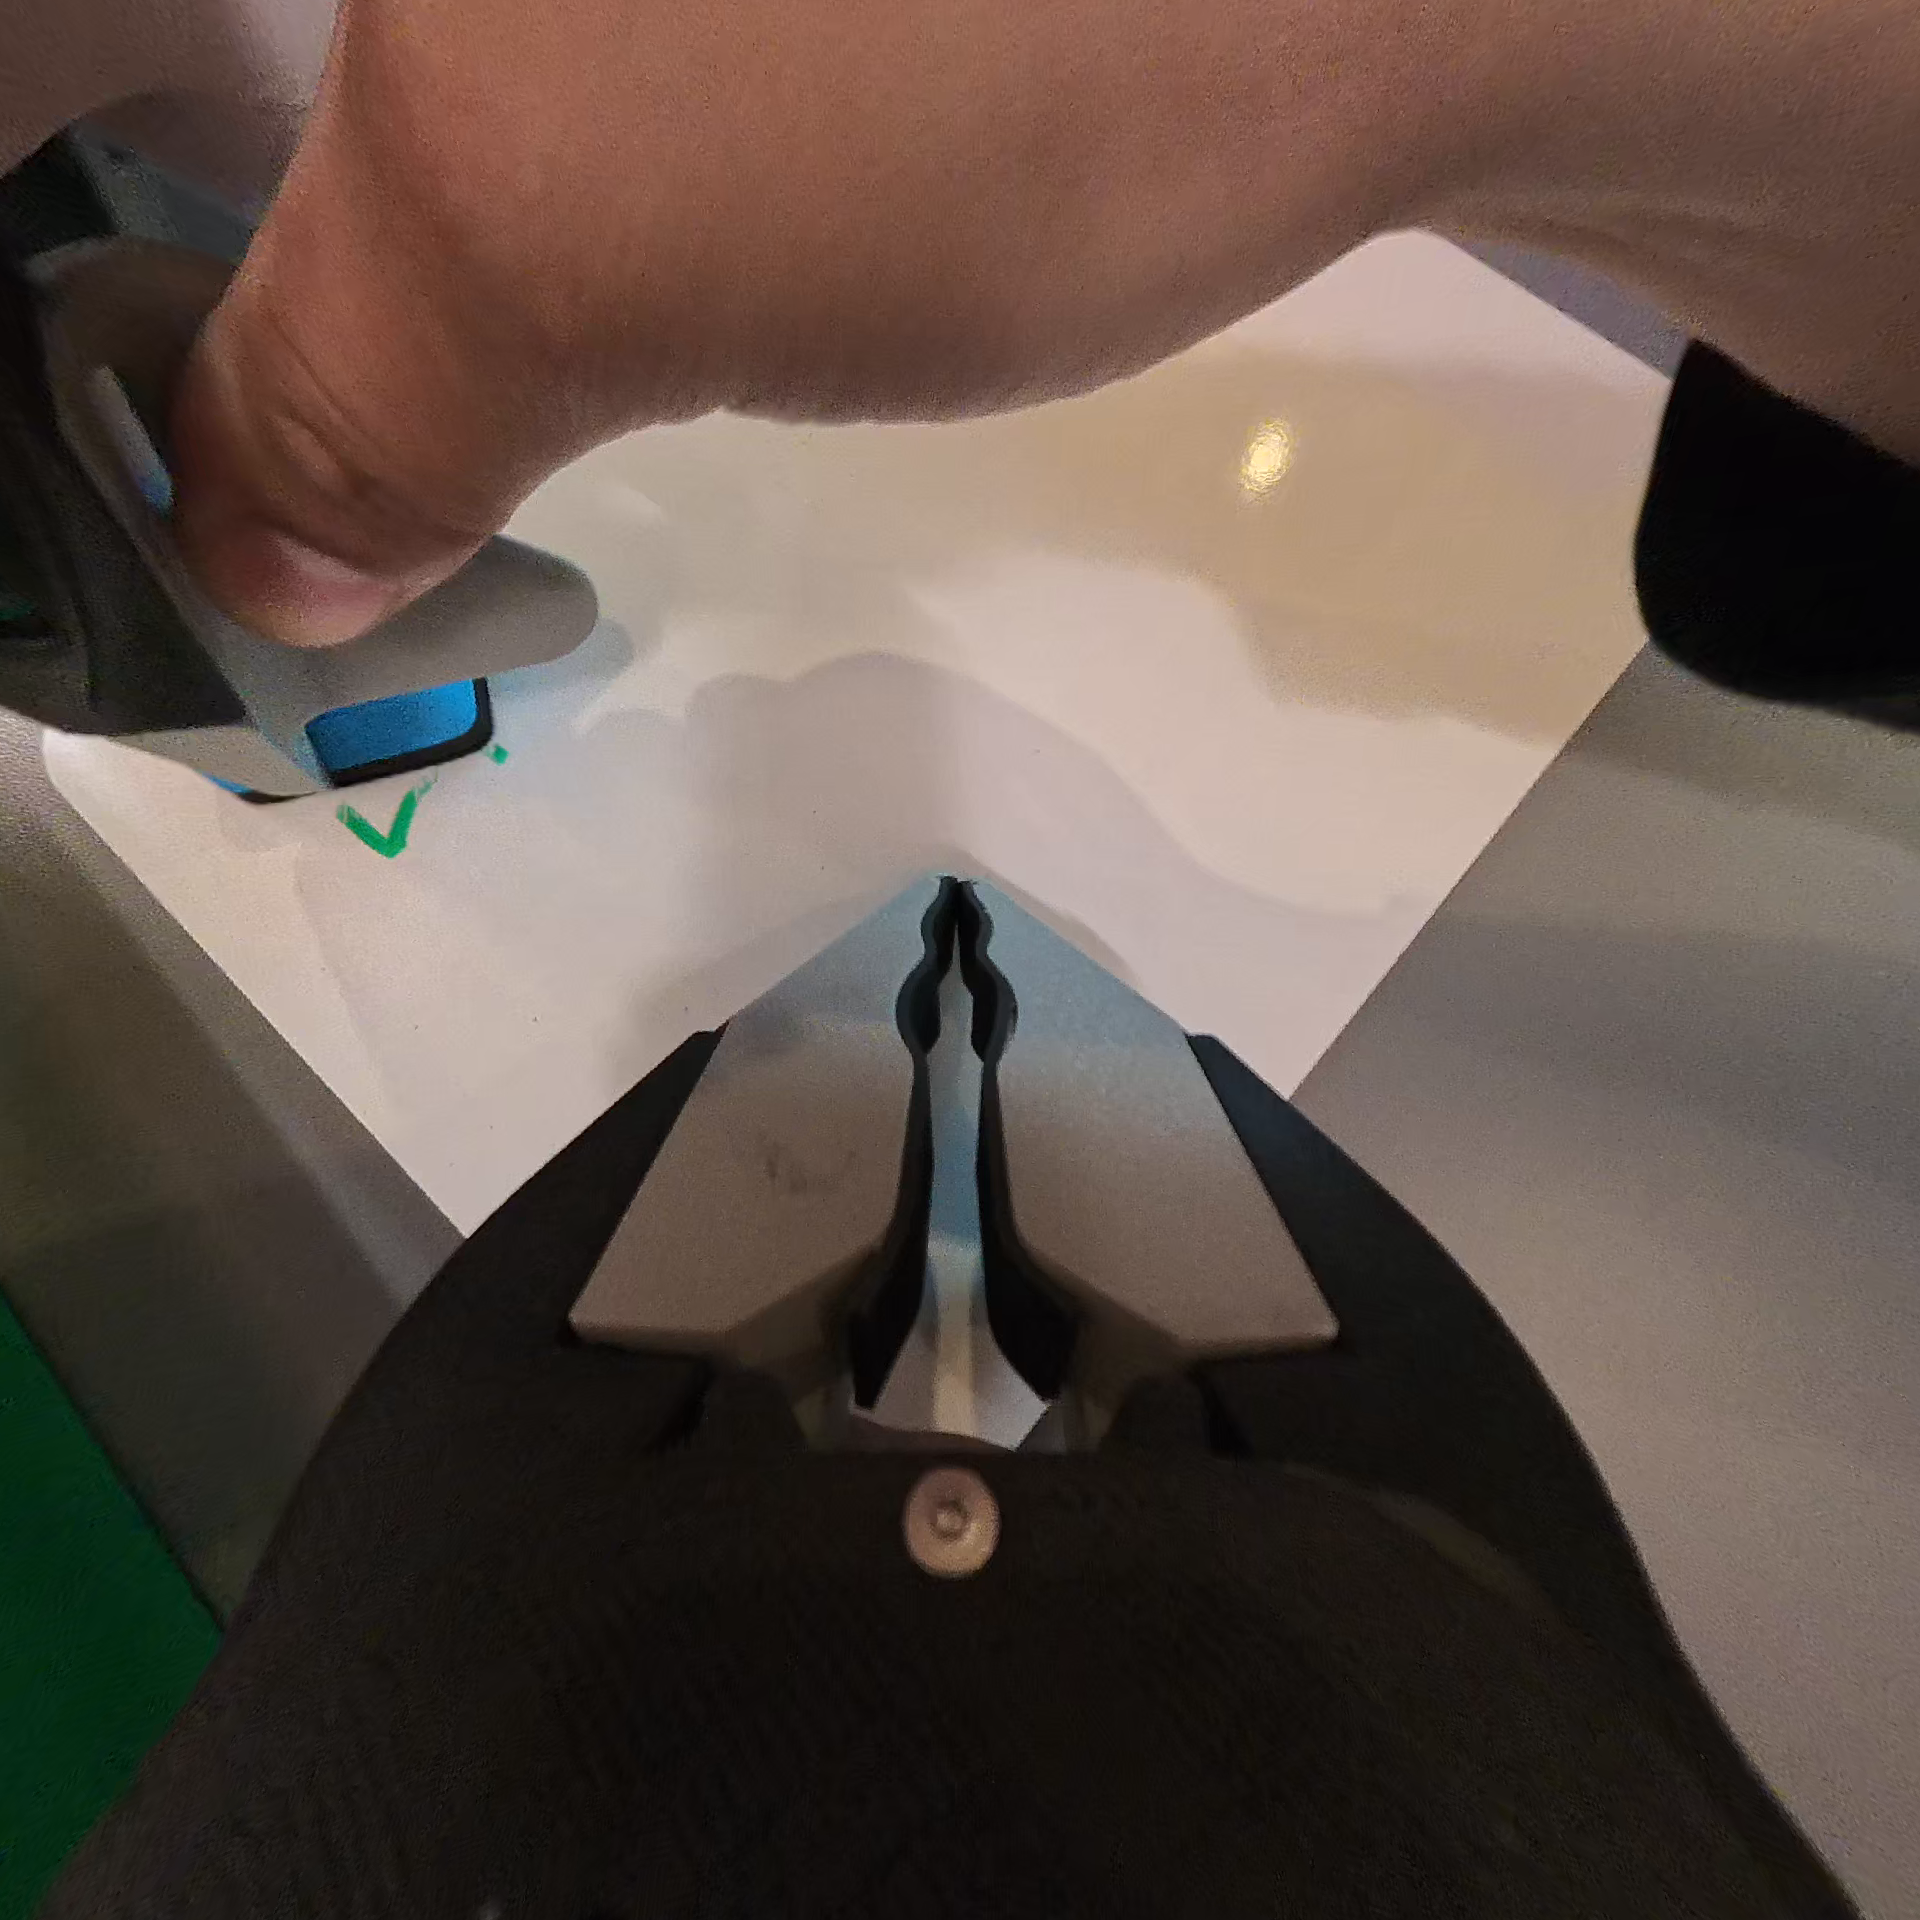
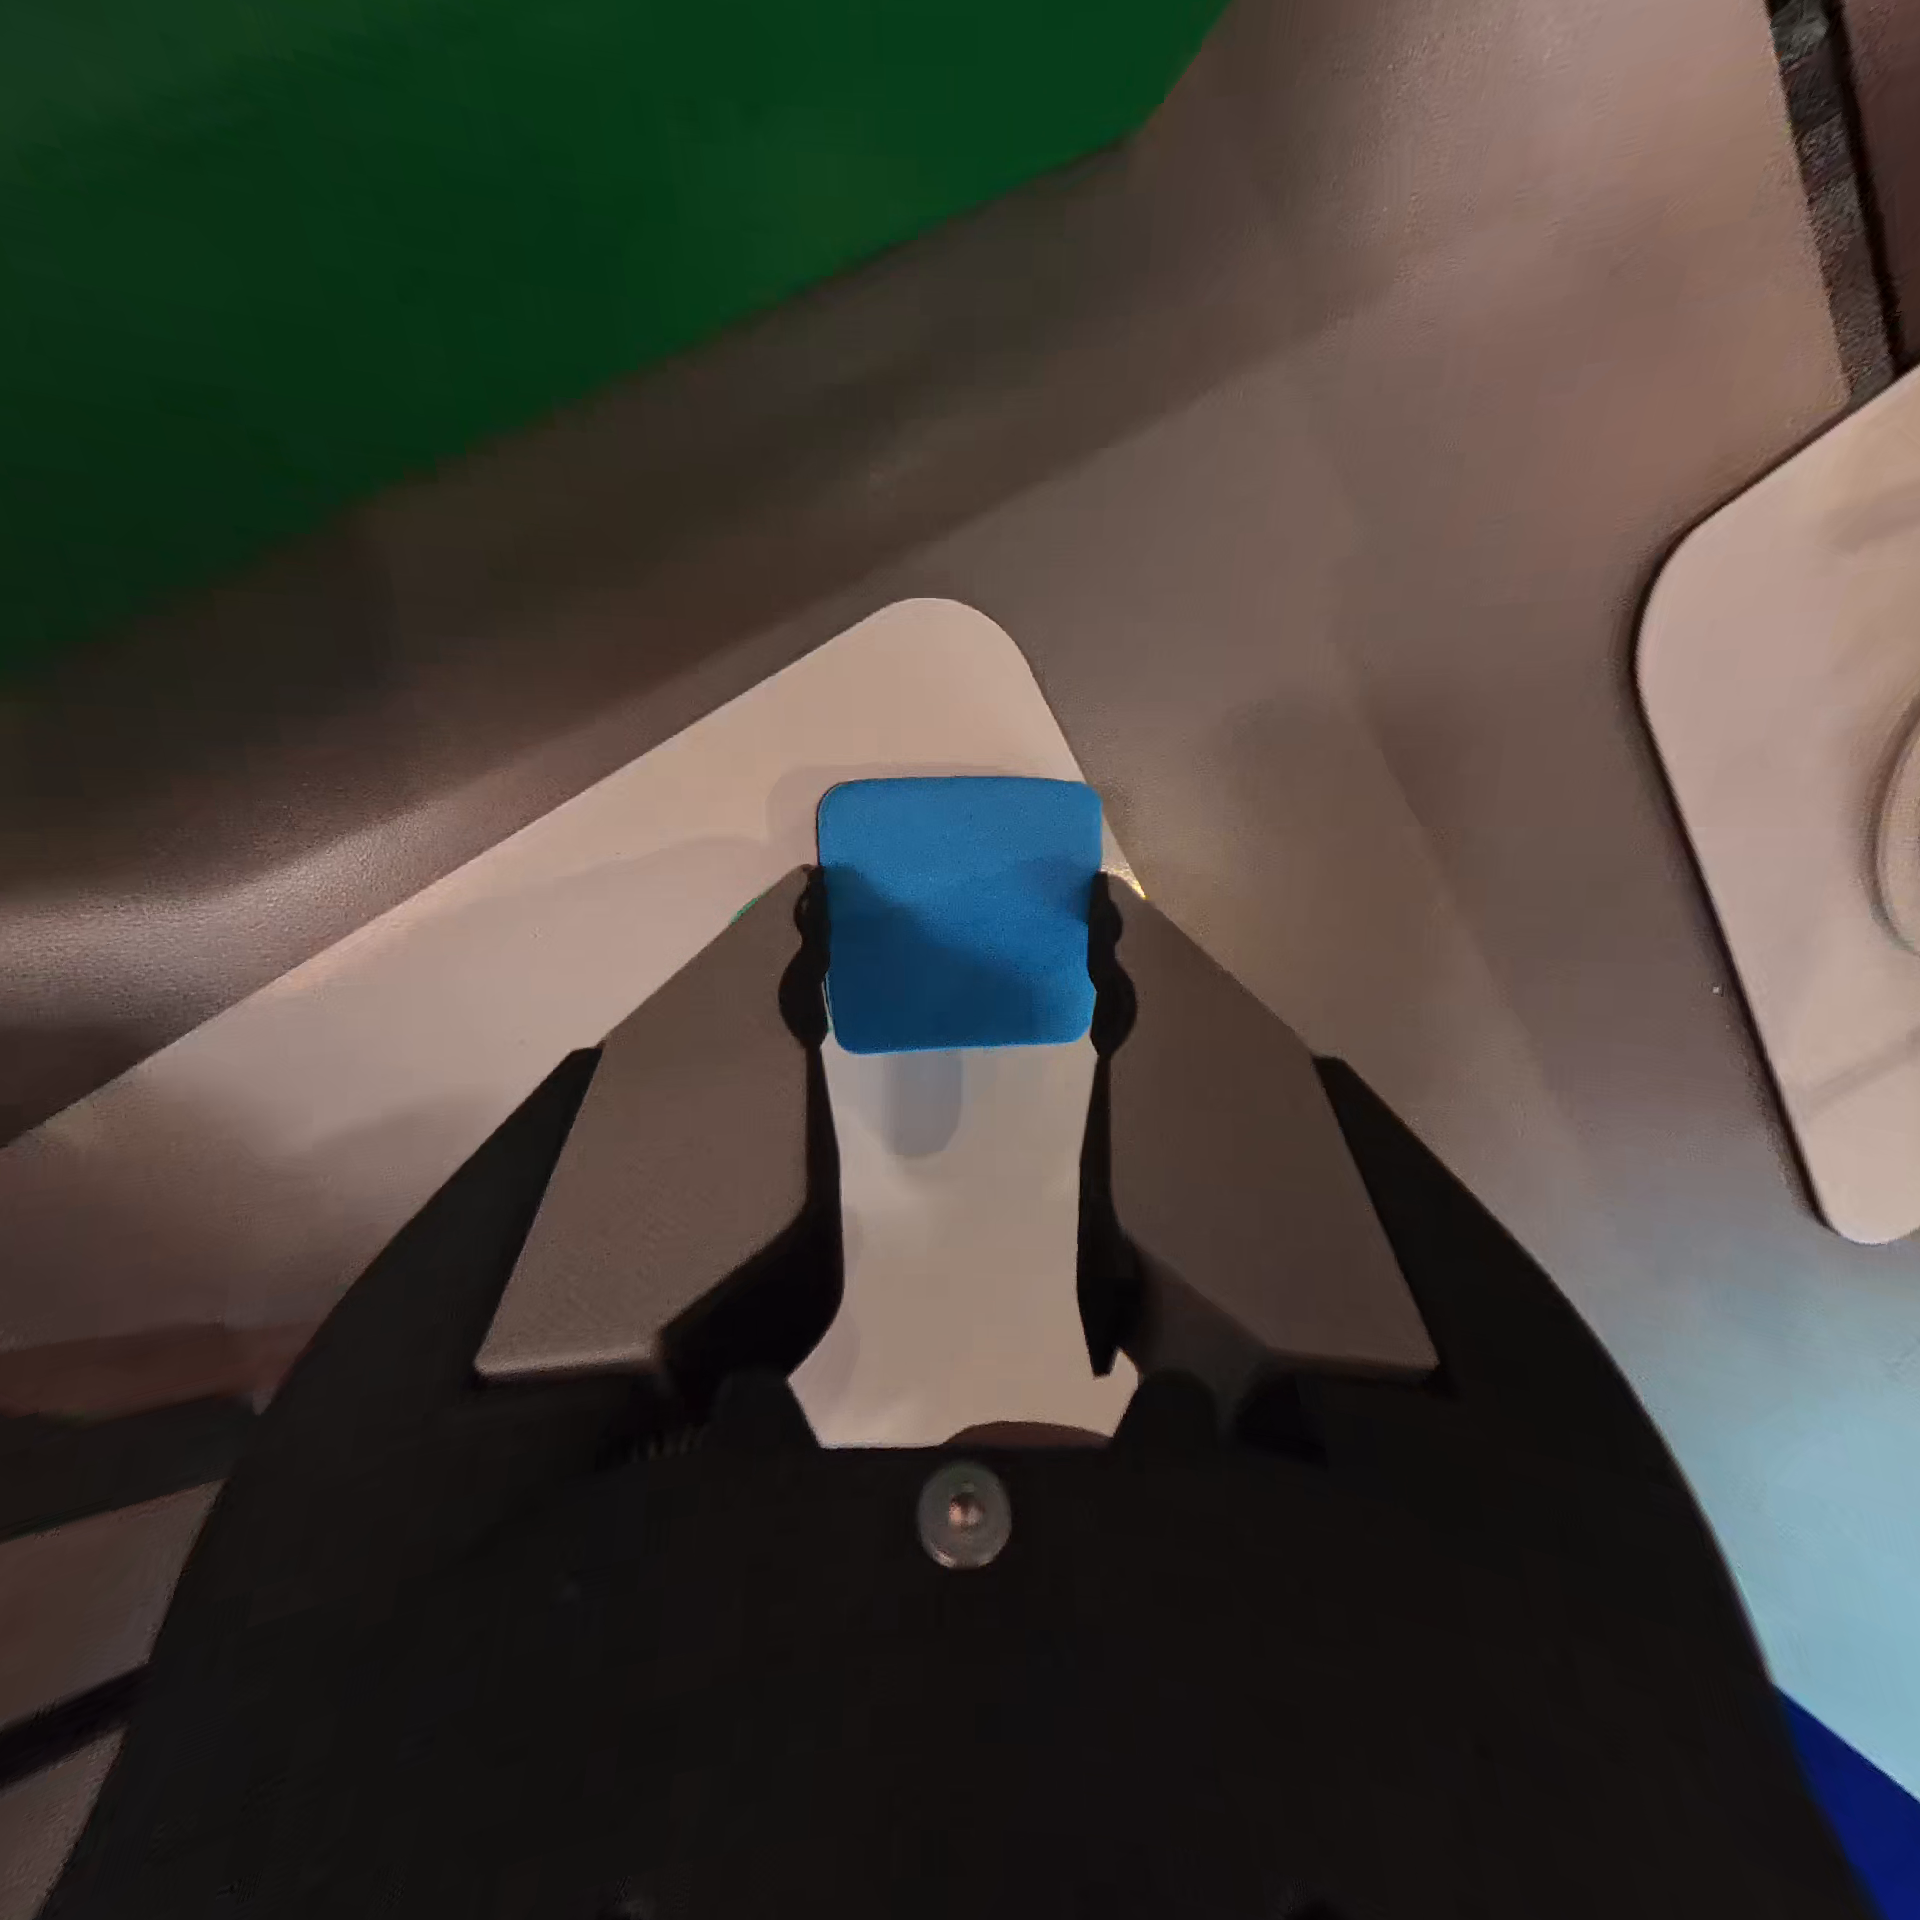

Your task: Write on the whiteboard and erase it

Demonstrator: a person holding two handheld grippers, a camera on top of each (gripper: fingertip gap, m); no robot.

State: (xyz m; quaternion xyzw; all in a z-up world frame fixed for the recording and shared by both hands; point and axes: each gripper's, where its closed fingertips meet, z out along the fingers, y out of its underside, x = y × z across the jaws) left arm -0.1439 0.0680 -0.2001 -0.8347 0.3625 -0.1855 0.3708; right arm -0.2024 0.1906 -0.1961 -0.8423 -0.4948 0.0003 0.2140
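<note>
Erasing is what's being done right now, from the look of it: the blue eraser [image 2: 958, 914] is being pinched between the jaws of the right gripper [image 2: 956, 940], which are spread just wide enough to take its width, and it's being pressed flat on the whiteboard [image 1: 935, 582] near one rounded corner. The whiteboard itself is lying on the grey bench [image 2: 1351, 623]. In the left wrist view a green mark [image 1: 379, 826] is showing just beside the eraser's edge, so part of the writing is not wiped yet. The left gripper [image 1: 958, 904] is being held over the near corner of the board with its jaws closed together and nothing between them; whether it's actually touching the board can't be told. What could go wrong: the board is probably being left free to slide if it isn't pinned, so a hard wipe could be shoving it along the bench. The eraser is also being held only by its sides, so tilting it could be twisting it out of the grip or smearing the ink.
</note>
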